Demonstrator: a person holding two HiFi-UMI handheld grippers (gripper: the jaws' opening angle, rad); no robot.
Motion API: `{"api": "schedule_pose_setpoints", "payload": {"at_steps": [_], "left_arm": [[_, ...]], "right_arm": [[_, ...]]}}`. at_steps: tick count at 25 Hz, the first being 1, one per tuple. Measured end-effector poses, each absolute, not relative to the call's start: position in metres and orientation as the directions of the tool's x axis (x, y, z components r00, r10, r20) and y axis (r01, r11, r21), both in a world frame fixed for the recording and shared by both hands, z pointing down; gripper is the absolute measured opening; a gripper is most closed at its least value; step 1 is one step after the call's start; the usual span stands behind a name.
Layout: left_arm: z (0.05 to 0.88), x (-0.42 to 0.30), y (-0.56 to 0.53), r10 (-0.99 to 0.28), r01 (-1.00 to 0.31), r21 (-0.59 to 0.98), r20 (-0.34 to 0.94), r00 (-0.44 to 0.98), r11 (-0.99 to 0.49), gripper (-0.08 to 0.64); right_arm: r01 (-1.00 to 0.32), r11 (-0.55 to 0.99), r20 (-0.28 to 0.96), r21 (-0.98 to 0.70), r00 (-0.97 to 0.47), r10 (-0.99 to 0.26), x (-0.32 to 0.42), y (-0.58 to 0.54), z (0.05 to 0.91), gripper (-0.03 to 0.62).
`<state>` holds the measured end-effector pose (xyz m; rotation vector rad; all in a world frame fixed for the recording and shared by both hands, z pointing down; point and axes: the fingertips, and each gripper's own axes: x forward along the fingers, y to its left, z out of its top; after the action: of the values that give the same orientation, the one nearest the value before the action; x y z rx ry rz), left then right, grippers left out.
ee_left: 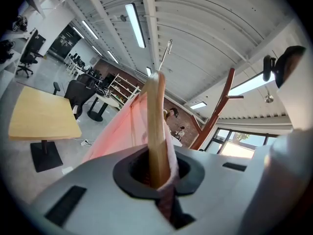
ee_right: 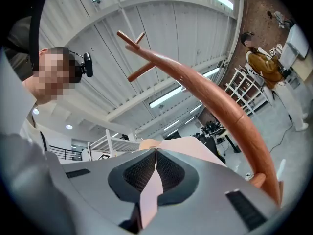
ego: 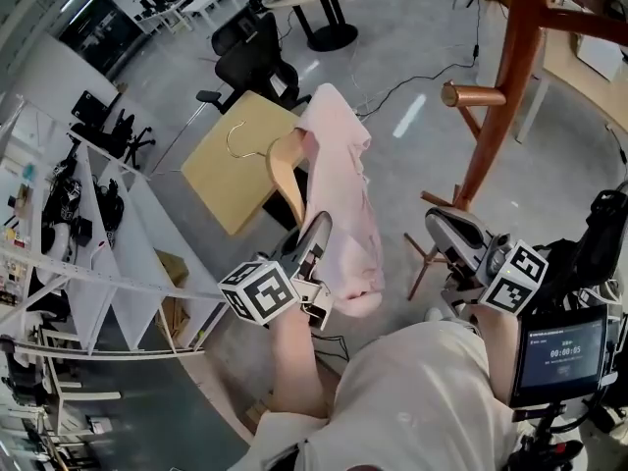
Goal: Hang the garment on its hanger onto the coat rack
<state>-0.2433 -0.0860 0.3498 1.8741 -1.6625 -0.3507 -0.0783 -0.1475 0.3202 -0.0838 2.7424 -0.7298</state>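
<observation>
Garment (ego: 339, 180) on hanger (ego: 285, 170), beside the coat rack (ego: 502, 86).
Our left gripper (ee_left: 159, 177) clamps the hanger; our right gripper (ee_right: 155, 173) pinches the garment's cloth.

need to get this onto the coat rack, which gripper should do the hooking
Left. The left gripper clamps the wooden hanger, so it can likely steer the hook onto the coat rack; the right gripper only pinches the pink garment.

Taking the reddish-brown wooden coat rack (ego: 510, 77) as the anchor: the pink garment (ego: 339, 189) on its pale wooden hanger (ego: 283, 170) is left of it, the square light-wood table (ego: 221, 180) further left, the black office chair (ego: 257, 59) also left but farther back, the white shelving (ego: 108, 263) farthest left.
</observation>
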Motion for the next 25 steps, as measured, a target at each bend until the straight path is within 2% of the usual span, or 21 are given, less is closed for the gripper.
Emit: {"api": "schedule_pose_setpoints", "payload": {"at_steps": [5,11,25], "left_arm": [[0.345,-0.228,-0.113,-0.955,-0.810,0.581,0.186,0.233,-0.084,0.012],[0.342,-0.207,-0.142,-0.937,-0.803,0.579,0.183,0.297,-0.141,0.012],[0.359,-0.144,-0.191,-0.869,-0.766,0.590,0.206,0.449,-0.256,0.012]], "right_arm": [[0.046,0.869,-0.331,-0.492,-0.933,-0.138,-0.064,-0.157,0.305,0.012],[0.014,0.875,-0.356,-0.484,-0.917,-0.182,-0.041,-0.169,0.292,0.012],[-0.333,0.870,-0.213,-0.363,-0.880,-0.425,0.022,-0.210,0.316,0.012]]}}
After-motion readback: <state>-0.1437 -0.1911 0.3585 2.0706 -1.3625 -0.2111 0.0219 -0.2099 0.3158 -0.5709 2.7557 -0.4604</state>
